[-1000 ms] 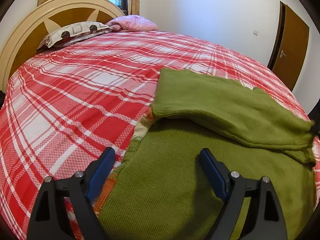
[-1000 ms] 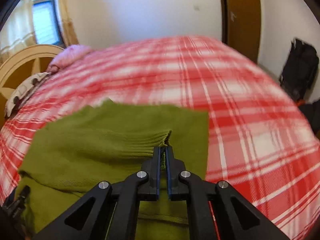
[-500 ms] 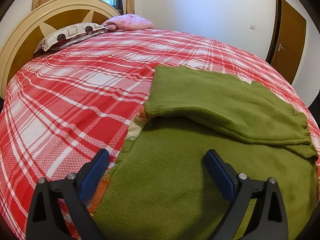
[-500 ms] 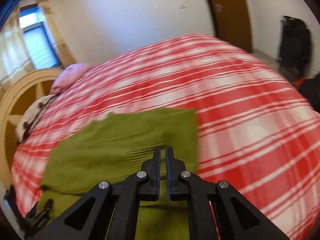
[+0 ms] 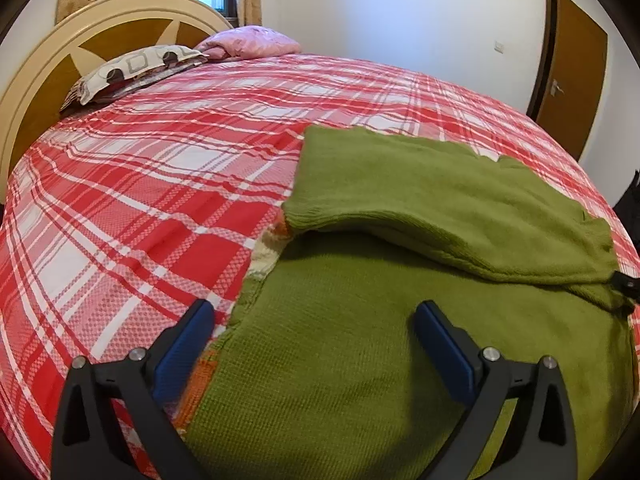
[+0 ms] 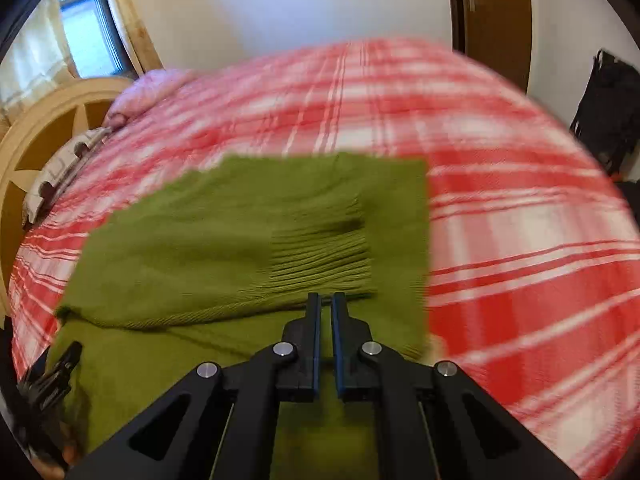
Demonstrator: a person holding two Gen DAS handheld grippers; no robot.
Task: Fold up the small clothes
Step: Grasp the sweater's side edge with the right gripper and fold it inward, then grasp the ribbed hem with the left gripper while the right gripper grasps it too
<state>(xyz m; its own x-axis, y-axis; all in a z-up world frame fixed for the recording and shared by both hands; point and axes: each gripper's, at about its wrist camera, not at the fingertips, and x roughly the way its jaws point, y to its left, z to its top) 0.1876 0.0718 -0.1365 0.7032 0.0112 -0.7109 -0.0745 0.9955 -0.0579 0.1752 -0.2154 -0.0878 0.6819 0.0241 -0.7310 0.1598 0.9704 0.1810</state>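
We have one sleeve (image 5: 440, 200) folded across the green sweater (image 5: 340, 360) mid-bed (image 5: 140, 200), left gripper (image 5: 312, 344) spread apart, right gripper (image 6: 326, 312) pinched together, seemingly empty; further folds remain.

Both views ride low and close over a red plaid bed (image 5: 140, 184), each looking forward between its own gripper's fingers at frame bottom. The left wrist view faces the headboard (image 5: 60, 60) at upper left — door (image 5: 572, 64) at far right. The right wrist view, blurred, looks from further right, door (image 6: 496, 12) at top. Both share the green sweater (image 5: 360, 360) — and the pillows (image 6: 60, 164).
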